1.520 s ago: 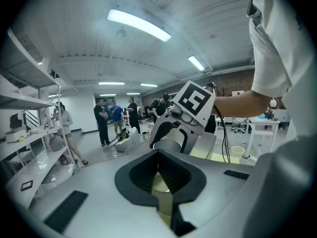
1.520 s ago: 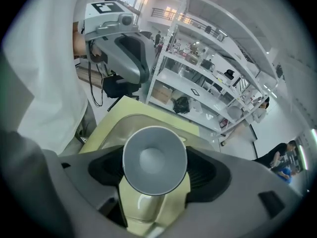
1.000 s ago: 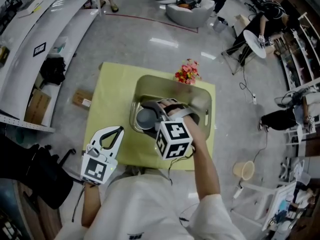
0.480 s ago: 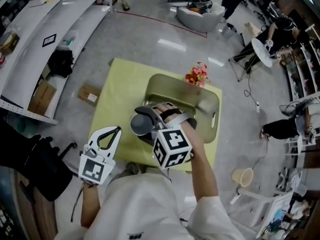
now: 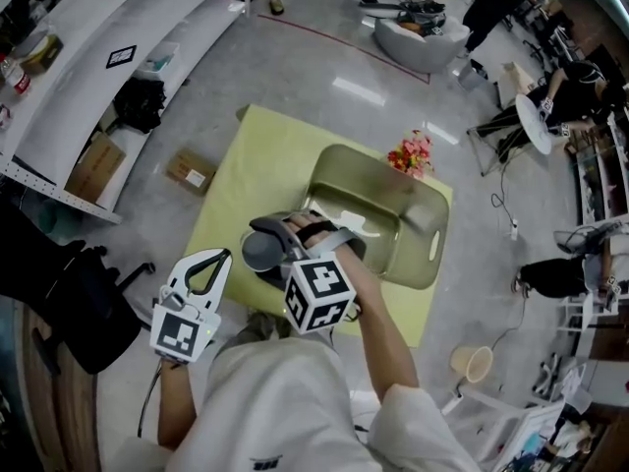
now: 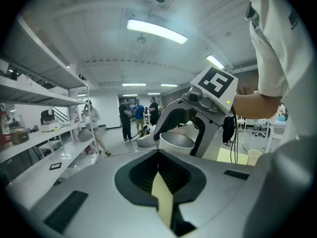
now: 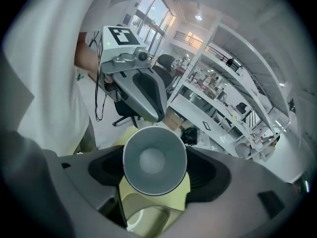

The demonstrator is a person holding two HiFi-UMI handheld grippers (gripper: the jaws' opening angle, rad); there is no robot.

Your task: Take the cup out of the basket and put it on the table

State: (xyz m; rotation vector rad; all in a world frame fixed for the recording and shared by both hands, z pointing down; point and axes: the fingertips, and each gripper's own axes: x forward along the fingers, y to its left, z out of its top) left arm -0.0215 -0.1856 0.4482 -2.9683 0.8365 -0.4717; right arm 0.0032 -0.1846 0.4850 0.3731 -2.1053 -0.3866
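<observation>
In the head view the right gripper (image 5: 267,254) holds the grey cup (image 5: 258,252) over the yellow bench (image 5: 246,165), already out of the basket (image 5: 432,254), the left gripper view shows the left gripper (image 5: 201,273) closed on nothing, and the right gripper view shows the cup squeezed between its jaws, so only setting it down is left.

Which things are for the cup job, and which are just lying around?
For the job: grey cup, held by the right gripper; olive-green plastic basket; yellow-clothed table.
Just lying about: pink flower bunch; brown cardboard box on the floor; shut left gripper.
</observation>
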